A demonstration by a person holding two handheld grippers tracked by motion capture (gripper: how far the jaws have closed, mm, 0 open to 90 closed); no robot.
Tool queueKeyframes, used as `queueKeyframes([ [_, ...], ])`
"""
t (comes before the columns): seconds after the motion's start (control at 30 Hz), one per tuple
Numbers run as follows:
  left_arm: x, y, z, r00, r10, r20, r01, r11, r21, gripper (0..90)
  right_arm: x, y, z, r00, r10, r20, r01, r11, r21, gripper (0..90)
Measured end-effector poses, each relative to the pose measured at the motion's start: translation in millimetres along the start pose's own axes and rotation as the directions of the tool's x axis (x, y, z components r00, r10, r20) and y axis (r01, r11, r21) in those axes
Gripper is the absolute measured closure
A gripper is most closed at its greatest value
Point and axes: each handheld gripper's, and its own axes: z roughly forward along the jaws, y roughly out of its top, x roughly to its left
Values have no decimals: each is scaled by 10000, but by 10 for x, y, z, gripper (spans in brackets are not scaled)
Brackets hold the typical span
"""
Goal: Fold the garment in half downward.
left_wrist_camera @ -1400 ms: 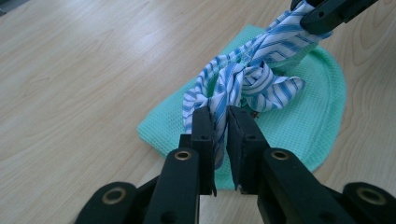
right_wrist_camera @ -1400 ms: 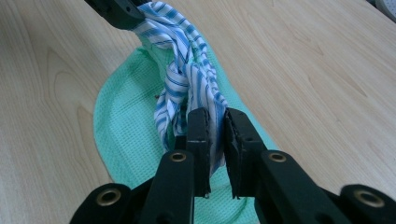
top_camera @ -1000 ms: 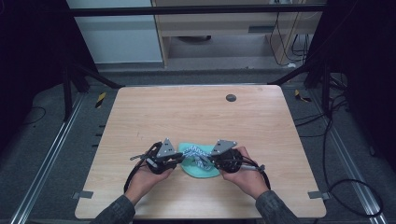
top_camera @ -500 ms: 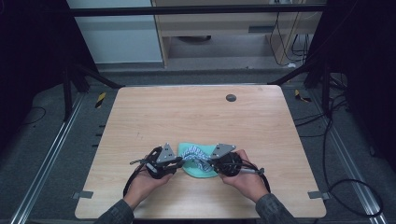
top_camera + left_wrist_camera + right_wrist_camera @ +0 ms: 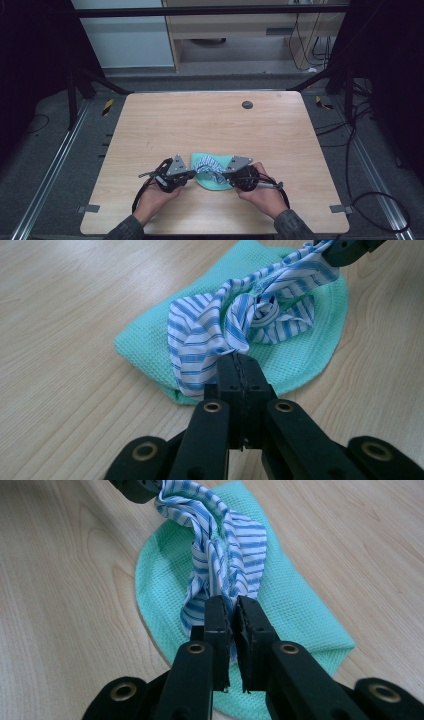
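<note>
The striped cloth [image 5: 240, 322] lies bunched and twisted on top of the green cloth [image 5: 150, 342], near the table's [image 5: 210, 120] near edge. The left gripper [image 5: 239, 360] has just closed and pinches one end of the striped cloth; the right gripper [image 5: 229, 602], also just closed, clamps the other end. To spread it well, I judge both ends should lift together and draw apart evenly, so the green cloth beneath is not dragged. Beyond the green cloth the tabletop is bare but for a small dark disc [image 5: 247, 104] far off, leaving room.
</note>
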Motion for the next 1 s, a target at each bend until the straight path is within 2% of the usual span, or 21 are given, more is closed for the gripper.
queueKeyframes([
  [0.43, -12, -139, -42, 9998, -105, 174, 101, 9997, 230, 900, 138, -50, 33, 9983, -298, -494, 305, 9994, 136, 865],
  [0.7, -17, -174, -94, 9999, -115, -23, 115, 9999, 52, 896, 219, -110, 100, 9966, -383, -732, 409, 9986, 340, 867],
  [0.77, -35, -176, -92, 9997, -74, -244, 73, 10000, -29, 813, 230, -118, 112, 9963, -388, -768, 415, 9986, 342, 867],
  [1.0, -68, -146, -5, 9991, 113, -400, -113, 9999, 3, 599, 257, -133, 138, 9950, -388, -916, 427, 9983, 408, 868],
])
